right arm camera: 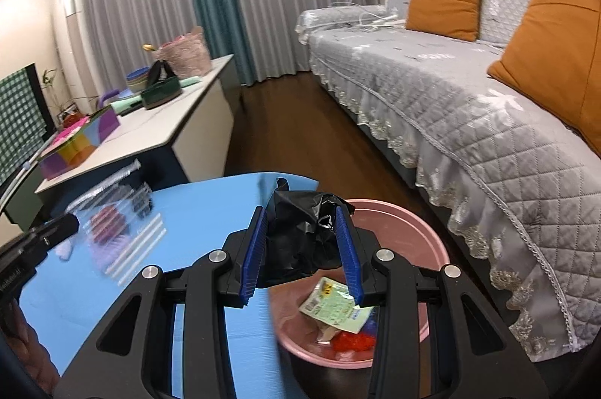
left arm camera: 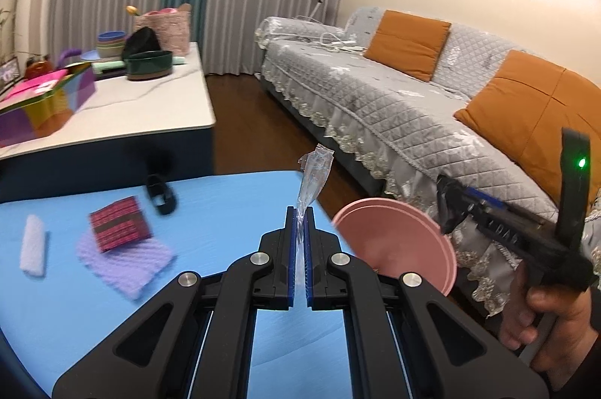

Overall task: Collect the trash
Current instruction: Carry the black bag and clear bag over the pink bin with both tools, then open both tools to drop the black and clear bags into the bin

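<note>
My left gripper [left arm camera: 299, 215] is shut on a clear plastic wrapper [left arm camera: 313, 179] and holds it above the blue table [left arm camera: 210, 207]. The wrapper also shows blurred in the right wrist view [right arm camera: 120, 215]. My right gripper [right arm camera: 302, 233] grips a crumpled black plastic bag [right arm camera: 304, 237] between its blue pads, over the rim of the pink basin [right arm camera: 424, 241]. The basin holds a green-white packet [right arm camera: 334, 301] and red scraps [right arm camera: 351, 340]. The basin [left arm camera: 390, 233] and the right gripper [left arm camera: 454, 207] show in the left wrist view at the table's right edge.
On the blue table lie a dark red box [left arm camera: 119, 224] on a purple cloth [left arm camera: 124, 260], a white foam roll [left arm camera: 33, 245] and a black clip [left arm camera: 160, 194]. A white side table [left arm camera: 124, 109] with bowls stands behind. A grey sofa [left arm camera: 394, 102] is at right.
</note>
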